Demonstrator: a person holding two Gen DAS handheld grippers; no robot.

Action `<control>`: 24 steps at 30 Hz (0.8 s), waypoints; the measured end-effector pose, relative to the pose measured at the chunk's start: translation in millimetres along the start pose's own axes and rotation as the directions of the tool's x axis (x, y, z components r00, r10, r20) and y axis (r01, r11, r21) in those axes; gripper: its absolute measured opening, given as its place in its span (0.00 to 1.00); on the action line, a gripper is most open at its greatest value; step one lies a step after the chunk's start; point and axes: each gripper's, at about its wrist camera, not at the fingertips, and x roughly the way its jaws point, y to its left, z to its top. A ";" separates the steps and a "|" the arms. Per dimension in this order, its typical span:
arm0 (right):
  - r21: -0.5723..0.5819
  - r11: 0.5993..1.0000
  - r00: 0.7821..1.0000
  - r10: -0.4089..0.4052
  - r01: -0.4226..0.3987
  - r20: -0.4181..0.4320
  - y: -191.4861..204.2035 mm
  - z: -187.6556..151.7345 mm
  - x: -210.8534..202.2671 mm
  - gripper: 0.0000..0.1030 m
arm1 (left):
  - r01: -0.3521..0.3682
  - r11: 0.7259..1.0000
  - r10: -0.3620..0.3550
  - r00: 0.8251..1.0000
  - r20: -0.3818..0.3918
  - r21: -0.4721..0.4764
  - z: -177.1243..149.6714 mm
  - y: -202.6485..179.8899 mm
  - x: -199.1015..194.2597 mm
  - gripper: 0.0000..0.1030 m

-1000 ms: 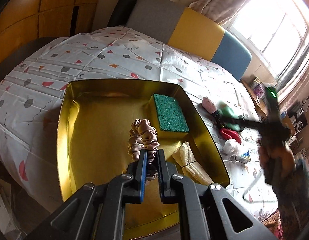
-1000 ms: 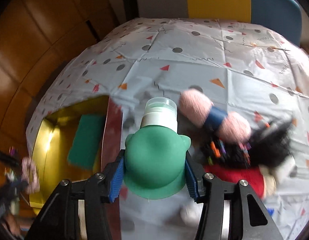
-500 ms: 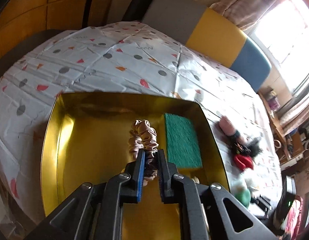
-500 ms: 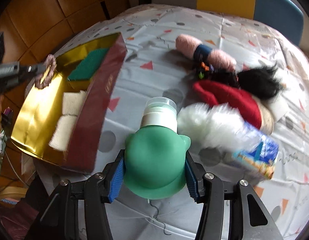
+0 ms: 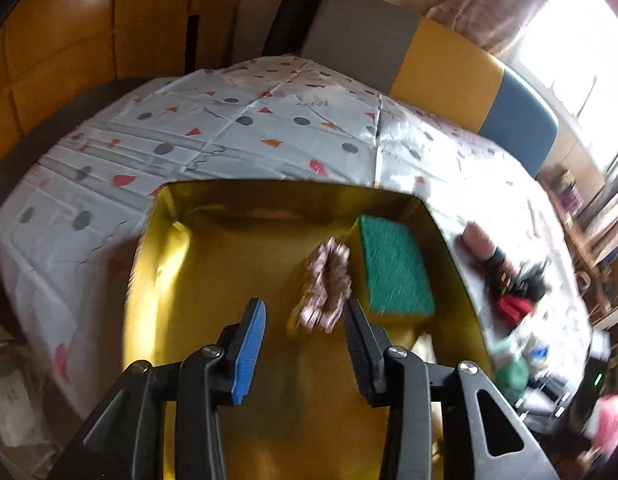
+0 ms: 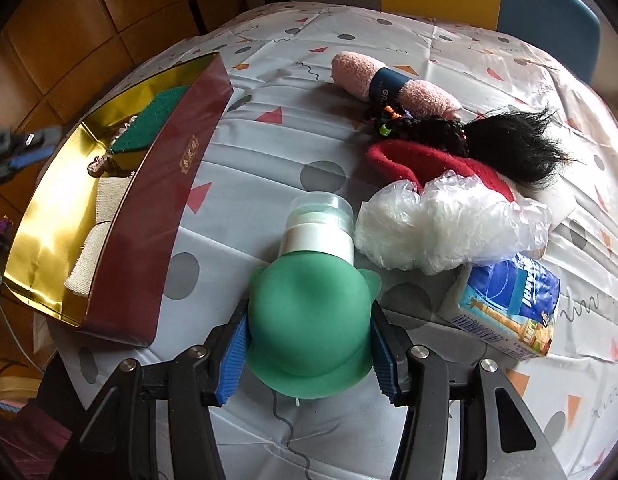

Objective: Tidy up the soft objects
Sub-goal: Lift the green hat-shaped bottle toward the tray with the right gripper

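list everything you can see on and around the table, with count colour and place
box: 1, maroon outside, gold inside, left part of the table
sponge: 1, green on yellow, in the box, far right
scrunchie: 1, pink, in the box beside the sponge
cloth pieces: 2, cream, in the box, near end
squeeze bottle: 1, green with white cap, held over the table
rolled sock: 1, pink with navy band, far side
hair piece: 1, black, right of the sock
red fabric: 1, under the hair piece
plastic bag: 1, clear white, centre right
tissue pack: 1, blue, near right
tablecloth: 1, white, patterned
left hand-held gripper: open, above the box
right hand-held gripper: clamped on the bottle
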 end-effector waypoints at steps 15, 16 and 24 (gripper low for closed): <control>-0.014 1.000 1.000 -0.024 0.024 0.010 1.4 0.1 1.3 0.54 | -0.098 0.994 0.097 0.994 0.049 0.039 -49.1 2.9 -36.8 0.39; -0.016 1.000 1.000 -0.026 0.026 0.012 1.6 0.1 1.1 0.54 | -0.106 0.994 0.104 0.993 0.049 0.040 -50.8 3.6 -36.8 0.39; -0.028 0.999 0.999 -0.042 0.042 0.020 3.0 -0.3 1.2 0.54 | -0.124 0.992 0.123 0.992 0.040 0.017 -57.8 11.2 -36.2 0.39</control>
